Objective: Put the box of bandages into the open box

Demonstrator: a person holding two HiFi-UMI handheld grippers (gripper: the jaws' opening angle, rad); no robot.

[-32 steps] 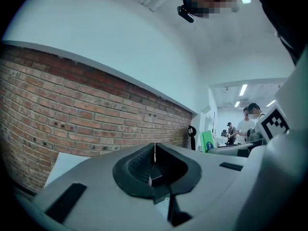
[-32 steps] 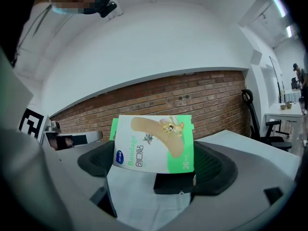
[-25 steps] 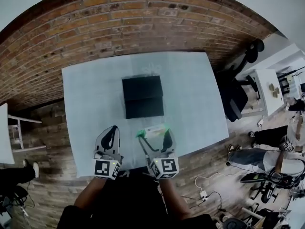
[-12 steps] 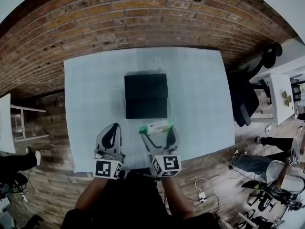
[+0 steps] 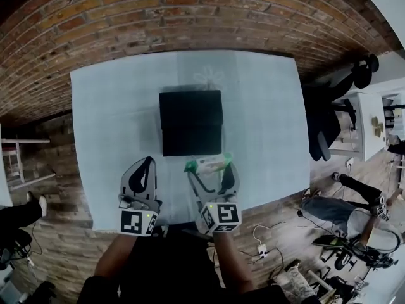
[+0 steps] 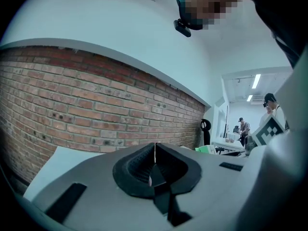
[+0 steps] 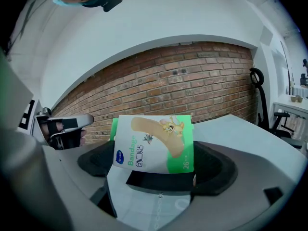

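Observation:
A white and green box of bandages (image 5: 206, 164) (image 7: 155, 146) is clamped flat between the jaws of my right gripper (image 5: 209, 168) (image 7: 156, 158), held above the table's near part. The open black box (image 5: 191, 122) lies at the middle of the pale table (image 5: 266, 113), just beyond the bandage box, its inside dark. My left gripper (image 5: 143, 170) (image 6: 154, 153) hovers to the left of the right one, jaws pressed together with nothing between them.
A brick wall (image 5: 152, 18) runs behind the table's far edge. An office chair (image 5: 329, 125) stands off the table's right side, with a white desk (image 5: 370, 116) and people beyond it. Cables (image 5: 266, 249) lie on the wooden floor at the lower right.
The view has shifted slightly; the black box now appears a little lower and left. Both grippers keep about the same places, the right still holding the bandage box.

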